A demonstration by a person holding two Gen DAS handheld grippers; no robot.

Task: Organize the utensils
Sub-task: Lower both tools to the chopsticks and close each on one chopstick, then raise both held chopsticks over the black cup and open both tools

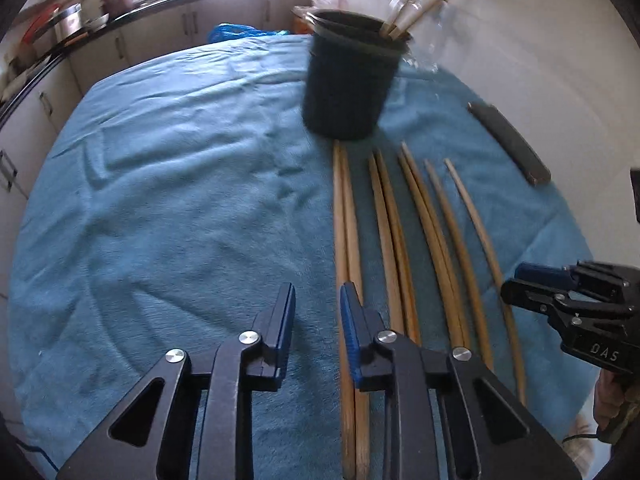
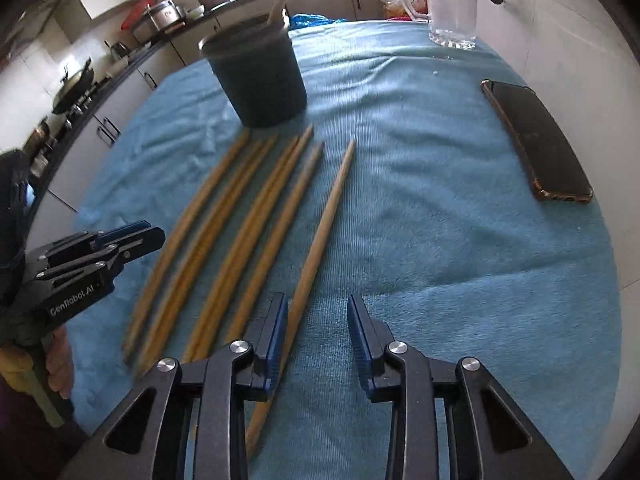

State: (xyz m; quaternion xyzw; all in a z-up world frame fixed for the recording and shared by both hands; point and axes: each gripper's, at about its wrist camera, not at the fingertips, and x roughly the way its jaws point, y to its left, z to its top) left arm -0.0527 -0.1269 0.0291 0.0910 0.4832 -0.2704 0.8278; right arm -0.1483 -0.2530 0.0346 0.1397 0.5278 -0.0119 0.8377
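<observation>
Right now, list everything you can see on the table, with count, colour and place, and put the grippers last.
Chopsticks: eight, tan wood, in a row on the towel before the cup.
Cup: one, dark, far end of the row, pale sticks inside.
Towel: one, blue, covering the table.
Phone: one, black, right edge of the towel.
Glass mug: one, clear, far right.
Left gripper: jaws open, holding nothing.
Right gripper: jaws open, above the rightmost chopstick.

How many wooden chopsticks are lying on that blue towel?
8 chopsticks lie side by side in front of the dark cup: three touching pairs on the left, then two singles nearer the phone. More sticks stand inside the cup; the grippers cover some near ends.
</observation>
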